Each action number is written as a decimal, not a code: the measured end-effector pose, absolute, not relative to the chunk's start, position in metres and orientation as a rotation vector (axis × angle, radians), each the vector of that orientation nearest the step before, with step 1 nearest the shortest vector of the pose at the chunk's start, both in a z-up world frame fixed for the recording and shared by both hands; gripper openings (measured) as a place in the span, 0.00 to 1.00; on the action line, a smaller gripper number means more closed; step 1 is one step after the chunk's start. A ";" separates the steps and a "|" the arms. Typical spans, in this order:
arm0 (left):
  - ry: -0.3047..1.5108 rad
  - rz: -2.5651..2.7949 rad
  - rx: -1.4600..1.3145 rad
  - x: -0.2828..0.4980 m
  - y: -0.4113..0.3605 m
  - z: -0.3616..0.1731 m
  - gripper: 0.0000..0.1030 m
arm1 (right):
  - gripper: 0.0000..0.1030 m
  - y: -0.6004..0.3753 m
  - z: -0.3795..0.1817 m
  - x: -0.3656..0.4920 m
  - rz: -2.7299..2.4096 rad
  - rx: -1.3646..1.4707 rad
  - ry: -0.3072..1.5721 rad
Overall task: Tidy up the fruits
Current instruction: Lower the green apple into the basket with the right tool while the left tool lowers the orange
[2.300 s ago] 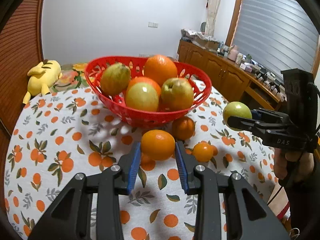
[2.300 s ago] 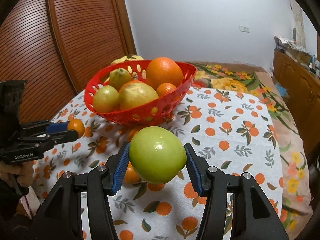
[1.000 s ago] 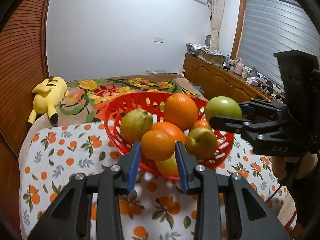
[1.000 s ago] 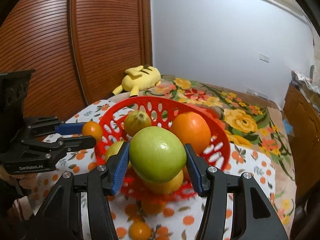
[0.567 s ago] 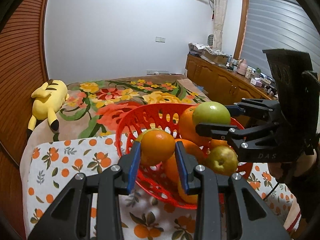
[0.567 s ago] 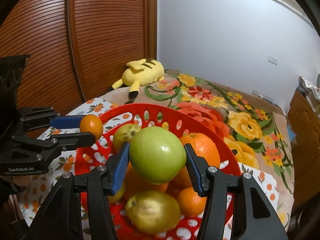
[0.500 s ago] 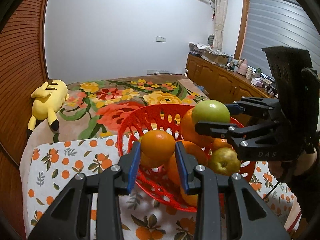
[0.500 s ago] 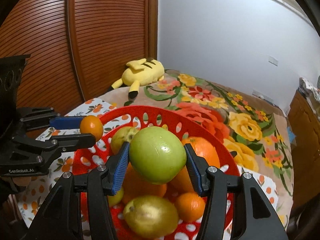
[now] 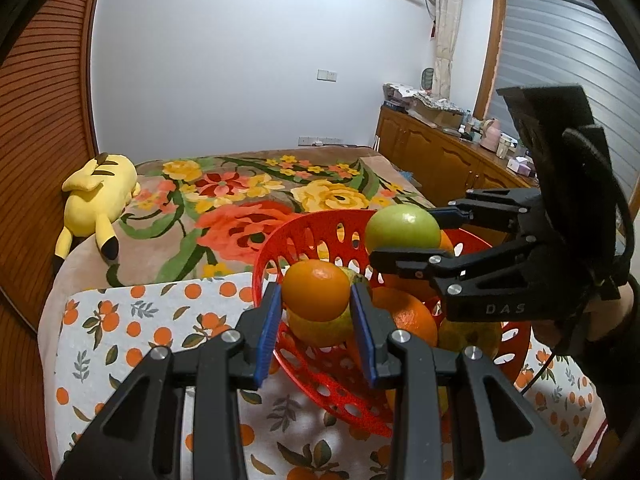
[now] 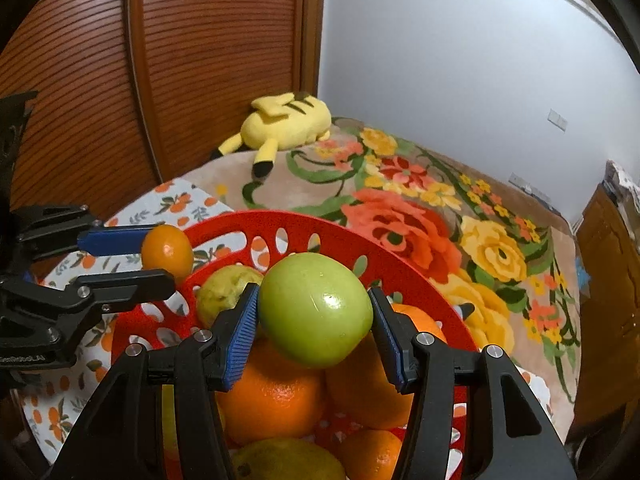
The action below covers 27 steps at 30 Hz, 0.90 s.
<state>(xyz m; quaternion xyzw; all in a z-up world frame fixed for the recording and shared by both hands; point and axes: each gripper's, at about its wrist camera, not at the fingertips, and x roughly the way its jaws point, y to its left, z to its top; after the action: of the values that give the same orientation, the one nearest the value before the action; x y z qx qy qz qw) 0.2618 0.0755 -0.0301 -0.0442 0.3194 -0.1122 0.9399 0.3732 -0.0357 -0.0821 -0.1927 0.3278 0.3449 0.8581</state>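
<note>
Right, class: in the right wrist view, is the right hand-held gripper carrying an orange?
No, the right hand-held gripper is clamped on a green apple, held above the red basket of fruit.

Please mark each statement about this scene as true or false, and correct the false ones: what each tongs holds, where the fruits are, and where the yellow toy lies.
1. The left tongs hold a small orange. True.
2. The right tongs are empty. False: they are shut on a green apple.
3. The green apple is held over the red basket. True.
4. The red basket has no fruit inside. False: oranges and yellowish fruits lie in it.
5. The yellow plush toy lies inside the basket. False: it lies on the floral blanket behind the basket.
</note>
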 end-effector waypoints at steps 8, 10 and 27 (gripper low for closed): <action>0.658 -0.233 -0.089 0.258 0.072 -0.035 0.32 | 0.56 -0.041 -0.074 0.371 0.727 -0.362 0.668; 0.660 -0.236 -0.086 0.256 0.071 -0.036 0.32 | 0.56 -0.043 -0.071 0.368 0.726 -0.356 0.662; 0.671 -0.240 -0.062 0.236 0.053 -0.041 0.32 | 0.56 -0.094 -0.062 0.316 0.687 -0.298 0.606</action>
<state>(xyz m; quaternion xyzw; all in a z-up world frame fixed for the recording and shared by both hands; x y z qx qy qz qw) 0.2357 0.0526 -0.0405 -0.0302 0.3285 -0.1176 0.9367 0.3156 -0.0941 -0.0624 -0.1433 0.2915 0.3305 0.8861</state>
